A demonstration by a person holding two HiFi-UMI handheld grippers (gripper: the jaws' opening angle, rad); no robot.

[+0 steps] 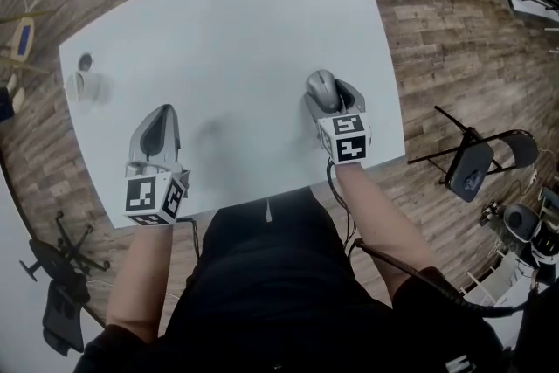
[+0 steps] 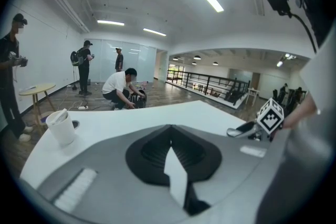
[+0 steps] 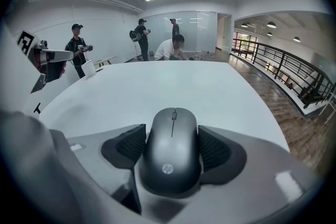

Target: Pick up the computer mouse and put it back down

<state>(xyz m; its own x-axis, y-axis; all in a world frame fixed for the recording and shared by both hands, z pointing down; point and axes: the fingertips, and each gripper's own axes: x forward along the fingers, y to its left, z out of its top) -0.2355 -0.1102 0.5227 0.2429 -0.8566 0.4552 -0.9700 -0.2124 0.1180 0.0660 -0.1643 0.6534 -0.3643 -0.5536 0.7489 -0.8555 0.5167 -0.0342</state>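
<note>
Spreading across most of the head view, the white rectangular tabletop offers open surface ahead of both tools, and its right edge runs near the right hand-held grey gripper. That gripper's ribbed black pads stand fairly wide, clamped on the flanks of the dark grey oval plastic computer mouse at the table's right side, with the scroll wheel pointing away. The left grey gripper is closed and empty near the front edge. A white paper cup stands by the left edge

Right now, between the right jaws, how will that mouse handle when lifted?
The mouse has a hard shell that looks rigid, probably light. Its smooth rounded sides might slip against the ribbed pads. Low and wide, it seems unlikely to roll.
</note>
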